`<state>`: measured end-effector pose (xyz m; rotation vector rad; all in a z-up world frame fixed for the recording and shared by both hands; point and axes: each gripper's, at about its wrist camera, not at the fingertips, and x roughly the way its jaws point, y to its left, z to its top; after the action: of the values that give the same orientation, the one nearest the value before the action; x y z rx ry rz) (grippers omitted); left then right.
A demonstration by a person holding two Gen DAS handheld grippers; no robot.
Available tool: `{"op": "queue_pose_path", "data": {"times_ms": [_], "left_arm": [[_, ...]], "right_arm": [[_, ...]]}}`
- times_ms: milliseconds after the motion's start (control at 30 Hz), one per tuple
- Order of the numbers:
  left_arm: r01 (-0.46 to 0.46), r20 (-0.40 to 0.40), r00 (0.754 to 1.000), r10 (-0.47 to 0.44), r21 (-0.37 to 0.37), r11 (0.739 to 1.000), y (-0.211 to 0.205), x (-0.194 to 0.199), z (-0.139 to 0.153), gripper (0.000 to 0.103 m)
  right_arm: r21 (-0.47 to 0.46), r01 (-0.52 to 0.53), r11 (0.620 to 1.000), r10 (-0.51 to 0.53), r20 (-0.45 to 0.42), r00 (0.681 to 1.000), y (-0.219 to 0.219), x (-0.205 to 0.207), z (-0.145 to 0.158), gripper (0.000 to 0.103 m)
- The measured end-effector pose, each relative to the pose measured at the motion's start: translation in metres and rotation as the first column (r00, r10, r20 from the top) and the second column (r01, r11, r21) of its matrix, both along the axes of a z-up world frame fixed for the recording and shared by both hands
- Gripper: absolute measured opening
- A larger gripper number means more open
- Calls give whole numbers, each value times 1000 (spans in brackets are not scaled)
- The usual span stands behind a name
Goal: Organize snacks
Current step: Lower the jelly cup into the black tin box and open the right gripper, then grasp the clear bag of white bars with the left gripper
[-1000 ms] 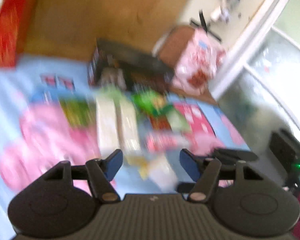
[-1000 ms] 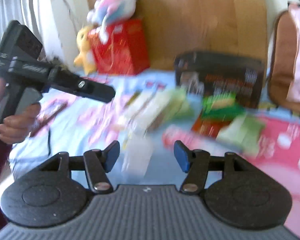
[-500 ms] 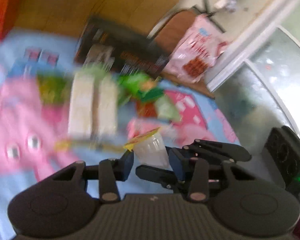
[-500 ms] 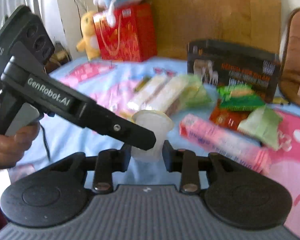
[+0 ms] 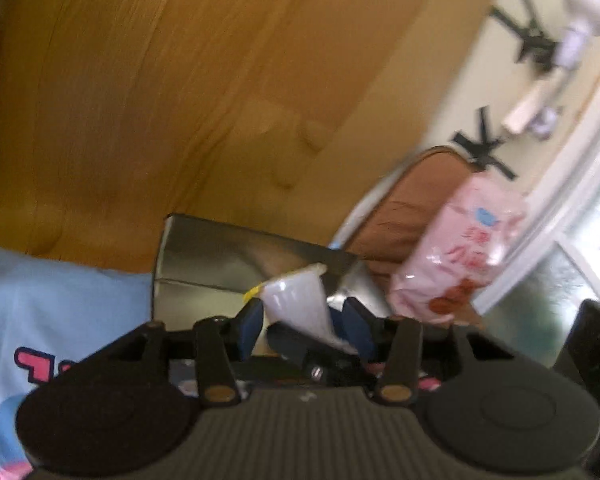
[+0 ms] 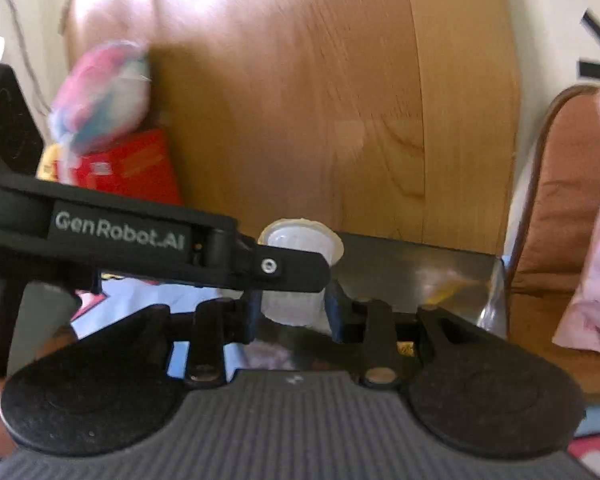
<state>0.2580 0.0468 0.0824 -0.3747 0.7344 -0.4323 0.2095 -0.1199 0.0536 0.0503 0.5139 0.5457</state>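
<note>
Right wrist view, nearest first: right tongs [image 6: 292, 312] pinch the lower body of a small translucent jelly cup [image 6: 300, 240], blue pads on either wall, rim up. One finger of the left tongs [image 6: 288, 268] crosses in front of the cup just below its rim. Jaws on both sides have just been closing, the left easing wider again at the last; the cup sits between both pairs.

Left wrist view: left tongs [image 5: 300, 320] bracket the same cup [image 5: 296, 300], which leans here, yellow tab at its lid edge. Pads sit close on its walls and look to be pressing, though blur softens the contact.

Handling, as judged: light, thin-walled plastic, smooth and likely slippery; it would buckle under a hard squeeze, and the sealed film lid could burst. Best held low on the tapered body or under the rim lip, gently.

Behind the cup: dark box [image 6: 416, 268], open top facing up, probably the destination. Cup is held clear of the blue bedsheet [image 5: 60, 300].

Farther: wooden headboard [image 6: 300, 100], red box [image 6: 132, 168], pink packet [image 5: 464, 252].

Writing: "GenRobot.AI" on the left gripper's arm. Red characters on the pink packet are too blurred to read.
</note>
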Motion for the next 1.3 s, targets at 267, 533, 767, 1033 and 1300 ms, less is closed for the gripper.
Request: {"op": "queue_pose_path", "data": {"times_ms": [267,533,767,1033,1300], "left_arm": [[-6,7,1000,6,-16,1000,61,-80,-10,52],[8,-99,995,-5,37,999,63,-144,-53,63],[-30,-132,991,35,43,999,53,-153,-66,53],[-21,8,1000,21,27,999,49,-177,-13,51],[-26,19,999,27,-46,999,40,-91,19,51]], "right_arm": [[138,-24,990,34,-64,997,-28,-47,-12,45],[104,-193,976,207,-149,967,-4,-126,-53,56],[-229,-242,943,242,-28,970,44,-153,-70,70],[-164,-167,972,184,100,978,25,-163,-40,55],[-89,-90,992,103,154,983,12,-104,-3,52]]}}
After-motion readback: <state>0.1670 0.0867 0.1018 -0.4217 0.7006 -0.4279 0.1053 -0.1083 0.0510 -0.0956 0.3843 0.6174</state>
